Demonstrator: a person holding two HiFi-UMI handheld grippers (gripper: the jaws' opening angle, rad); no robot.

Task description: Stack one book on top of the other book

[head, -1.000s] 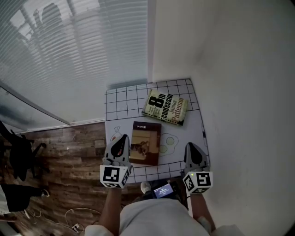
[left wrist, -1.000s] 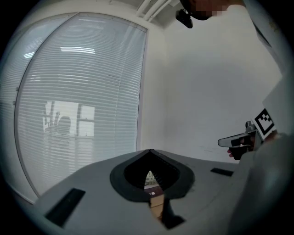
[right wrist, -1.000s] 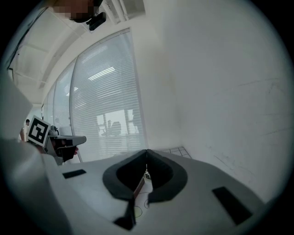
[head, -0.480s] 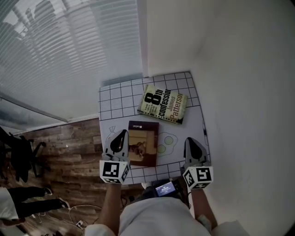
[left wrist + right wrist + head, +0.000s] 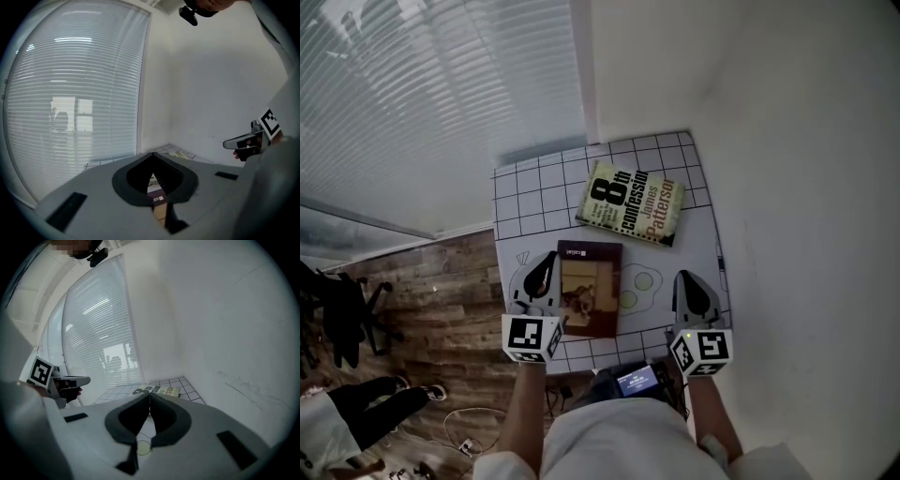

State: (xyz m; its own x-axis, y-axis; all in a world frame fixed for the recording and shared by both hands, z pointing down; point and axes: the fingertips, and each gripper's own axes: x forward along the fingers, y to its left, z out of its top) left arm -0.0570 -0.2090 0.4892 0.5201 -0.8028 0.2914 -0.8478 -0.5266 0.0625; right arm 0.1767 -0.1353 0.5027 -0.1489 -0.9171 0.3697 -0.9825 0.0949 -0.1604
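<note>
So there's a small table [image 5: 517, 202] with a white grid-pattern top, tucked into a corner between a window with blinds [image 5: 441, 94] and a plain white wall [image 5: 787, 141], with wood floor [image 5: 441, 300] along its left side. The two books aren't stacked. The yellowish book [image 5: 630, 203] lies flat toward the far right corner, turned a bit askew to the edges. The brown book [image 5: 589, 302] lies flat by the near edge, left of the middle and roughly square to the table. There's a clear gap between them.

The left gripper [image 5: 548, 259] is over the near left part of the table, just beside the brown book's left edge. Can't tell if it's touching. Its own view shows the jaws pressed together with nothing in them, the brown cover visible below. The right gripper [image 5: 682, 278] is over the near right corner, apart from both books, also fully closed and empty, with a fried egg drawing [image 5: 642, 281] just to its left.
</note>
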